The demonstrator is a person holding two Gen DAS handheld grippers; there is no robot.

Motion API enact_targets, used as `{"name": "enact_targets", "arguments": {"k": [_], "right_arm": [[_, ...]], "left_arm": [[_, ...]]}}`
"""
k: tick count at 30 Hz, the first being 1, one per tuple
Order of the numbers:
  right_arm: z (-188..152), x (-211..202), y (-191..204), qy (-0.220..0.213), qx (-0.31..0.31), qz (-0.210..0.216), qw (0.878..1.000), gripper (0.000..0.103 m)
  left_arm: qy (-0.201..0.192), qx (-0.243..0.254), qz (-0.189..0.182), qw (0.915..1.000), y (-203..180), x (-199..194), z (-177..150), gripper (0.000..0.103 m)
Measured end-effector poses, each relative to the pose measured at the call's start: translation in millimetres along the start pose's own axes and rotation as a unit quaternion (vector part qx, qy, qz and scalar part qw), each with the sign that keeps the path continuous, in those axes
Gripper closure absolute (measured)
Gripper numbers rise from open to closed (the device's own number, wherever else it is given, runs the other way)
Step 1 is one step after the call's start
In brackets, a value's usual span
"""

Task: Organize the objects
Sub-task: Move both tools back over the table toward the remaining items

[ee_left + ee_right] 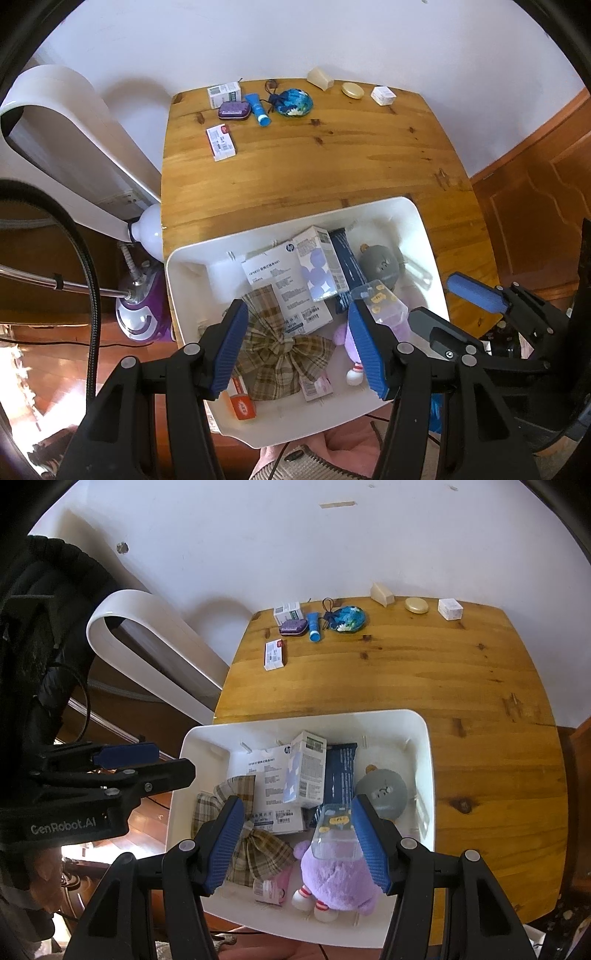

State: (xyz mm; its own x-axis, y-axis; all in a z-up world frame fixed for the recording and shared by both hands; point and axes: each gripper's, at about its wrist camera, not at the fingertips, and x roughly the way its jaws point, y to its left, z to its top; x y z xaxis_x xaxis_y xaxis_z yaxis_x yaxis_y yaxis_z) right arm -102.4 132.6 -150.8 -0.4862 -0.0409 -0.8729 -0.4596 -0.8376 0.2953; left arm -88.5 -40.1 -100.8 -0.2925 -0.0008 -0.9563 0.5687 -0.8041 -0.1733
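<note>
White bin [424,760]: plaid pouch [284,354], purple plush [336,878], boxes, grey plush [384,794]. Left gripper [295,350], right gripper [295,845]: fingers wide, empty.

Both pictures are bright and sharp in the middle. Soft daylight fills the room. The bench [303,173] shines a little where light hits the wood. A white stand [155,642] throws a soft grey shadow on the wall [258,542]. A very bright, washed-out patch sits low on the left. The pictures are round, with black corners. Straight edges bend near the sides.
</note>
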Motion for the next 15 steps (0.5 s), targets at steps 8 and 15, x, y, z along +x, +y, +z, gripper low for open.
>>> {"name": "enact_targets", "arguments": {"k": [8,15], "right_arm": [[24,-1,-7,-0.011,-0.008,0.003,1.000,0.042],[48,10,-15,-0.006,-0.010,0.009,1.000,0.042]], "left_arm": [[-0.011,-0.016,0.015,0.9997,9,-3,20,0.042],[-0.016,-0.031,0.023,0.9991,19,1,39,0.042]]}}
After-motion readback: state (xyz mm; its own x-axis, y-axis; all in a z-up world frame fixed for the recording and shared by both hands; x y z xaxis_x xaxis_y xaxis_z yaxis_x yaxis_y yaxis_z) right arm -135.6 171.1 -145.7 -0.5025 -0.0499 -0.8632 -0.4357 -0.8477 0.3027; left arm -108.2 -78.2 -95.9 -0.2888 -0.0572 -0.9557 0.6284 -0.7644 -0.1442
